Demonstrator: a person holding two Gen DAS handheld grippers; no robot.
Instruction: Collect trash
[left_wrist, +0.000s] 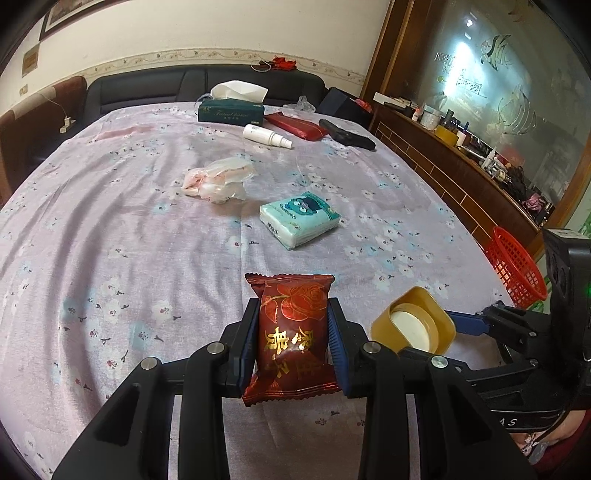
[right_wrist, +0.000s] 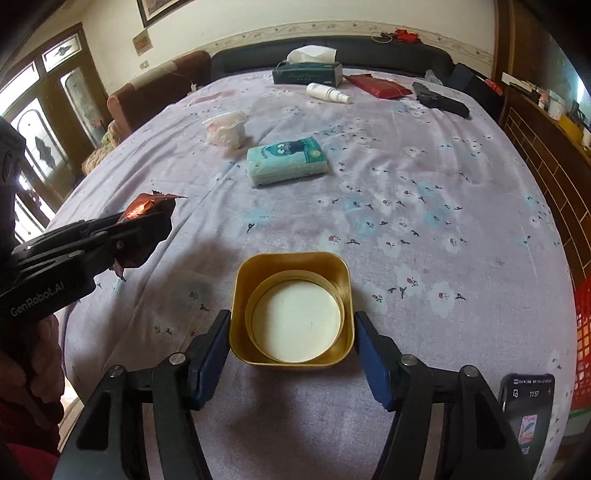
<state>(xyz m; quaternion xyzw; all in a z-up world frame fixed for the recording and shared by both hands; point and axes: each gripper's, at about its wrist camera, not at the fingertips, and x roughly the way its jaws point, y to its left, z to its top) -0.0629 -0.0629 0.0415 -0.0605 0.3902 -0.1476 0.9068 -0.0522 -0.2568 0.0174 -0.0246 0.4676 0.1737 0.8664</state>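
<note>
A: What fills the scene?
B: A table (left_wrist: 110, 221) under a floral cloth. Far back lies a tissue box (left_wrist: 231, 110), with a white bottle (left_wrist: 266, 136) just near of it and a red pouch (left_wrist: 295, 125) to its right. A red basket (left_wrist: 515, 269) sits off the right edge.

A: And mid-table?
B: A teal tissue pack (left_wrist: 299, 218), with a crumpled plastic bag (left_wrist: 219, 179) to its far left.

A: The tongs?
B: The left gripper (left_wrist: 293, 332) pinches a red wrapper (left_wrist: 291, 332), lifted off the cloth. The right gripper (right_wrist: 291, 332) clamps a gold lid (right_wrist: 291, 310) by its two sides, near the table's near edge.
</note>
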